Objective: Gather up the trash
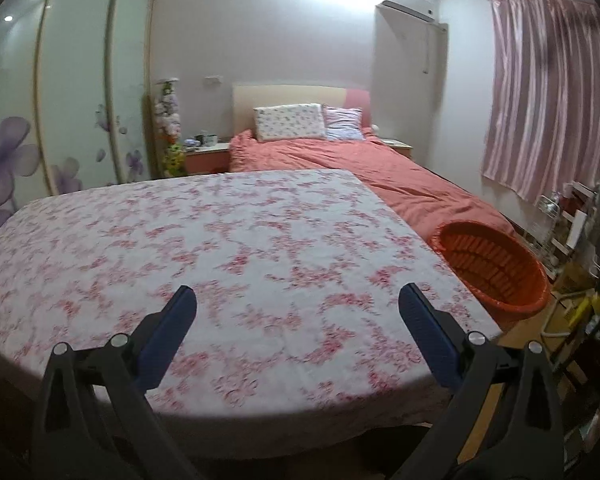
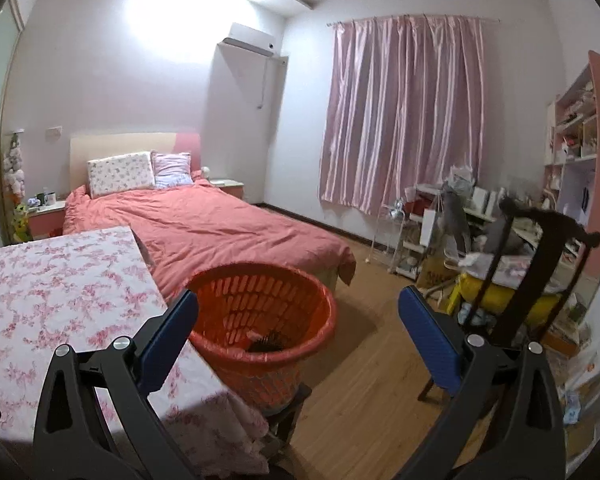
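While both claws are hanging wide apart with nothing in them, the left claw (image 1: 298,300) is looking over the surface (image 1: 220,240) and the right claw (image 2: 298,304) is pointing at the orange basket (image 2: 260,312). The basket is sitting at about 3 o'clock from the surface, right beside its edge, on a dark stool. Something small and dark (image 2: 266,345) is lying in the bottom of it; it may be trash, but it is too blurry to tell. I am guessing trash like that is light and soft, so pinching it in the middle should be enough. No loose trash is showing on the flowery pink cloth. A bed with a red blanket (image 2: 220,232) is standing at 12 o'clock, pink curtains (image 2: 404,112) are hanging at 2 o'clock, and messy shelves (image 2: 572,128) are filling the 3 o'clock side.
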### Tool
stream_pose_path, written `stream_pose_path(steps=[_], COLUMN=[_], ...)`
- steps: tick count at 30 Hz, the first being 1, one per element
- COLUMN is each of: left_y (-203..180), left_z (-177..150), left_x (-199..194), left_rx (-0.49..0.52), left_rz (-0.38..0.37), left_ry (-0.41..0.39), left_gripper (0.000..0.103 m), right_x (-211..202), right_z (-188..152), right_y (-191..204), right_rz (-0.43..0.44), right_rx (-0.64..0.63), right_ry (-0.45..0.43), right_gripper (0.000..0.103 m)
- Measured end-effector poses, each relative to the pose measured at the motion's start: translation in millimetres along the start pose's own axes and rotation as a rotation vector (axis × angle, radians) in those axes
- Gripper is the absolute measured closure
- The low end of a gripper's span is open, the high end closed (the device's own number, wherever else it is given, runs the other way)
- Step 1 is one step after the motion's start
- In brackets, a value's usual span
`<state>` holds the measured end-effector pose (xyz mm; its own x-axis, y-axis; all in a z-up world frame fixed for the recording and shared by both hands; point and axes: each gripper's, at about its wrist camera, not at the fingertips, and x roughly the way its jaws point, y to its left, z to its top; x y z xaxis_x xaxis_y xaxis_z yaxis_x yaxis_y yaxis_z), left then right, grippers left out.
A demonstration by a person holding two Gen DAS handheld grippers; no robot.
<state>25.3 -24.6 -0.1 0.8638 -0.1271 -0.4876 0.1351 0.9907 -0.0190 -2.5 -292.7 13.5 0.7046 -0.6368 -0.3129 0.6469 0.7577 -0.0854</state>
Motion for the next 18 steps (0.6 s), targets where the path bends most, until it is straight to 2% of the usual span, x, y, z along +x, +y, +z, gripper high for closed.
stream_pose_path(steps=[3, 8, 18], left_y=[2, 0, 6], left_z=[-1, -5, -9], left_x=[-8, -18, -21], left_rx=[-0.010, -0.003, -0.044], left_rz=[0.019, 0.013, 0.001], left_ry=[-0.013, -0.018, 0.018], left_gripper=[0.004, 0.004, 0.004], right_x=[-3, -9, -10], right_z=[-1, -1, -13], right_y=[-3, -7, 2], right_rz=[0.029, 0.144, 0.168], right_rx=[0.026, 0.055, 0.013], right_ry=[0.053, 0.140, 0.190], right_gripper=[0.004, 0.004, 0.004])
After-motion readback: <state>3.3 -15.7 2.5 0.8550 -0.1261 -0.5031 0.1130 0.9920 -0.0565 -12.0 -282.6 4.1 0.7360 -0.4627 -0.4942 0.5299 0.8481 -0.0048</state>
